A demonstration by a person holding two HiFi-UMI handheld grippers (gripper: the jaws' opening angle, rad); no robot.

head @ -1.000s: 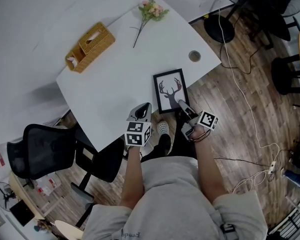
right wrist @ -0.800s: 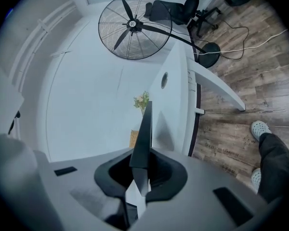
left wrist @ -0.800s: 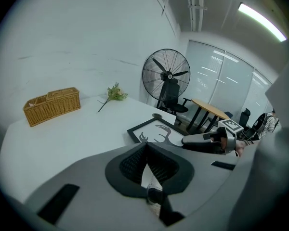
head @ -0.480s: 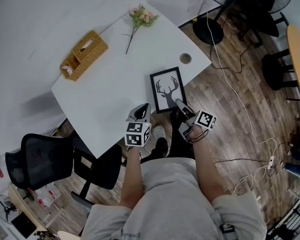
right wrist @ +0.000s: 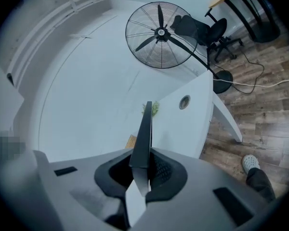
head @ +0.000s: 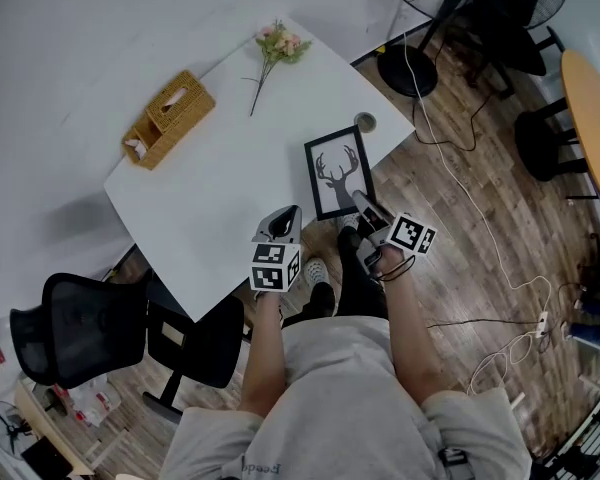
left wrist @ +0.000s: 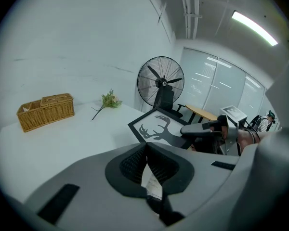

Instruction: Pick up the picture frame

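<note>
Most of the job looks done: the picture frame [head: 338, 171] is pinched at its near edge by the right gripper [head: 363, 204], jaws narrow on it, and appears raised clear of the white table [head: 220, 183], over its right-hand edge. Only a steady hold is needed (judged from the task). The left gripper [head: 280, 224] is seen closed and empty just beside; open floor lies rightward, the basket [head: 168, 119] well apart.

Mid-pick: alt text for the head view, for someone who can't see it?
Seen from above, the right gripper is shut on the near edge of a black picture frame with a deer silhouette, at the right edge of a white table. The left gripper holds nothing; a wicker basket and flower sprig lie farther back.
</note>
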